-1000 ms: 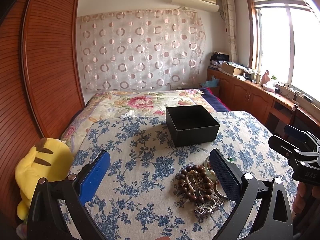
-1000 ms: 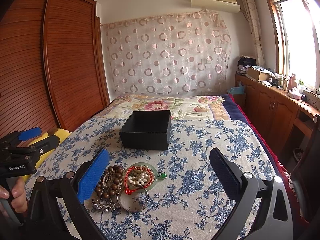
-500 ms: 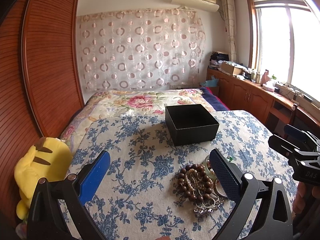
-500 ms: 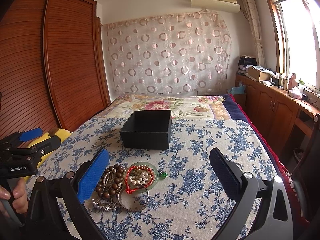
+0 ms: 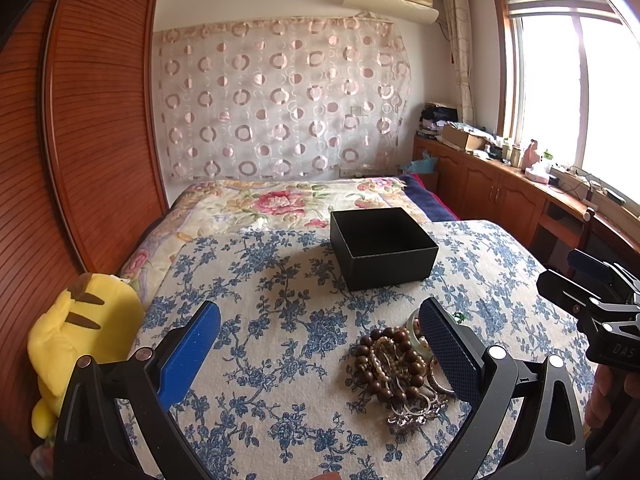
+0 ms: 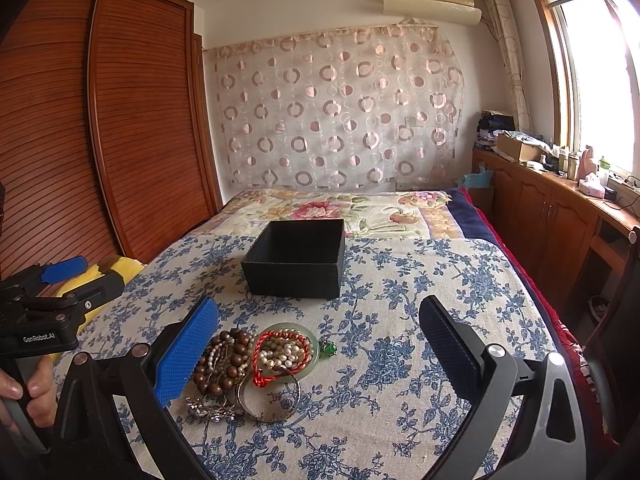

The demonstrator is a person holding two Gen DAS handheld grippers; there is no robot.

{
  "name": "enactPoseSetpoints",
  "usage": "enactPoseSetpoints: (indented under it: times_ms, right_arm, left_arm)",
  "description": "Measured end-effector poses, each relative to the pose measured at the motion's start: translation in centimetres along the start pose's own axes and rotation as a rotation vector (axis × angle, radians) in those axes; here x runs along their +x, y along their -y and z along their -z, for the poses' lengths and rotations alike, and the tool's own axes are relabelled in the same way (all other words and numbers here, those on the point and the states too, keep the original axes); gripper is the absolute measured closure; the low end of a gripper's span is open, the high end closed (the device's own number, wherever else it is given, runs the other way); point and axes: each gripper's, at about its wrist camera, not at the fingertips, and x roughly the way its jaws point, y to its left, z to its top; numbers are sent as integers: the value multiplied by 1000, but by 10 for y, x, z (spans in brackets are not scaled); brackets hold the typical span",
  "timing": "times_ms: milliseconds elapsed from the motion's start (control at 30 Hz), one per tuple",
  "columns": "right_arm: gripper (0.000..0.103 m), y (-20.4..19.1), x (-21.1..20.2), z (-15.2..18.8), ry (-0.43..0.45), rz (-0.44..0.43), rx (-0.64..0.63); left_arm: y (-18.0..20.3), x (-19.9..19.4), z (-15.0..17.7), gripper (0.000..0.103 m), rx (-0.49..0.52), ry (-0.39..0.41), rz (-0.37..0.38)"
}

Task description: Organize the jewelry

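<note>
1. Far left: yellow plush toy (image 5: 76,336) lies at the bed's left edge, beside the slatted wooden wardrobe (image 5: 100,120).
2. Left gripper (image 5: 320,344): fingers spread wide, nothing between the blue pads. It hovers above the blue-floral cloth (image 5: 260,280), apart from every item. In the right wrist view the same tool shows at the left border (image 6: 60,280), jaws parted, handle in the person's hand (image 6: 28,396).
3. Jewelry pile (image 5: 400,372): lies on the cloth, near edge, just inside the left gripper's right pad, which hides part of it. The right wrist view shows it better (image 6: 252,364): brown wooden bead bracelet (image 6: 224,356), red cord loop (image 6: 280,344) around pearl beads on a pale green bangle, silver bangle (image 6: 272,400) at the front, small green stone (image 6: 329,348) just to the right. Pieces overlap and touch; cannot separate the silver chain bits at the lower left.
4. Black box (image 5: 382,248): open top, upright, interior dark, on the cloth beyond the pile and well apart from it (image 6: 296,260).
5. Right gripper (image 6: 320,344): fingers spread wide, holding nothing, above the cloth; its left pad sits just beside the pile in view, contact cannot be told. Seen from the left wrist at the right border (image 5: 580,280), jaws parted.
6. Far right: wooden cabinets (image 6: 552,216) under the window (image 6: 600,80), cluttered top.
</note>
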Motion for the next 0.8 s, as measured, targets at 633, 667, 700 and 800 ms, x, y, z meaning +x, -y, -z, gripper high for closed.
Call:
enactPoseSetpoints:
  times_ms: [633,667,700,800]
  right_arm:
    - [2,-2,-2,-1,2,-1,0]
    - [2,-2,-1,0,2,-1,1]
    - [2,-2,-1,0,2,-2,1]
    - [2,-4,-2,-2,1,-1,1]
  left_arm:
    - [3,0,-2,7,0,-1,1]
    - [3,0,-3,7,0,-1,2]
    - [3,0,-2,7,0,-1,1]
    - [3,0,-3,7,0,-2,2]
